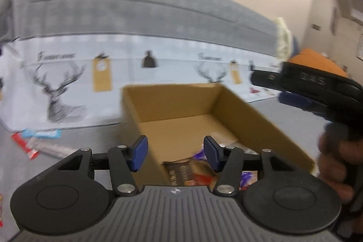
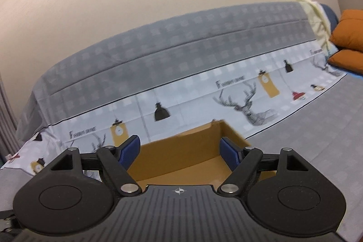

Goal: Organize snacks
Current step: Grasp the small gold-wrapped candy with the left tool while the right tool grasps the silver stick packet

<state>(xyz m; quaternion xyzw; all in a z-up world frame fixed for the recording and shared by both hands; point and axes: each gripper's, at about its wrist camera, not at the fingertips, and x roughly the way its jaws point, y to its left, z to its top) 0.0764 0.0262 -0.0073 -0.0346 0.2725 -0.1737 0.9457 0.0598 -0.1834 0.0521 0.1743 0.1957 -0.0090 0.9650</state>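
the ribbed grey body and round black pivots of the left gripper (image 1: 175, 154) fill the bottom of its view, its two blue-padded fingers (image 1: 139, 152) spread wide apart with nothing between them. it hangs over the near end of an open cardboard box (image 1: 249, 110), plain brown, straight-walled and rectangular. inside the box, at the near end, lie several snack packets (image 1: 188, 171): a dark brown wrapper with pale lettering, something red beside it and glossy purple foil (the blur makes the exact count hard to tell). the far half of the box floor is bare cardboard.

left of the box, out on the grey cloth, lie loose snacks (image 1: 37, 142): a flat red and white stick, a light blue packet and a clear crinkled wrapper, close together and well apart from the box.

the right gripper (image 2: 180, 152) also stands wide open, its blue pads (image 2: 230, 152) holding nothing, and it hovers above the same box (image 2: 181, 153), looking across its far wall. in the left view it shows at the right edge as a black shape in a hand (image 1: 335, 165).

behind the box rises a sofa (image 2: 170, 51) under a cover (image 2: 204, 94), grey checked fabric above, a white band printed with deer heads, lamps and yellow tags below. orange cushions (image 2: 349, 37) sit at its right end.
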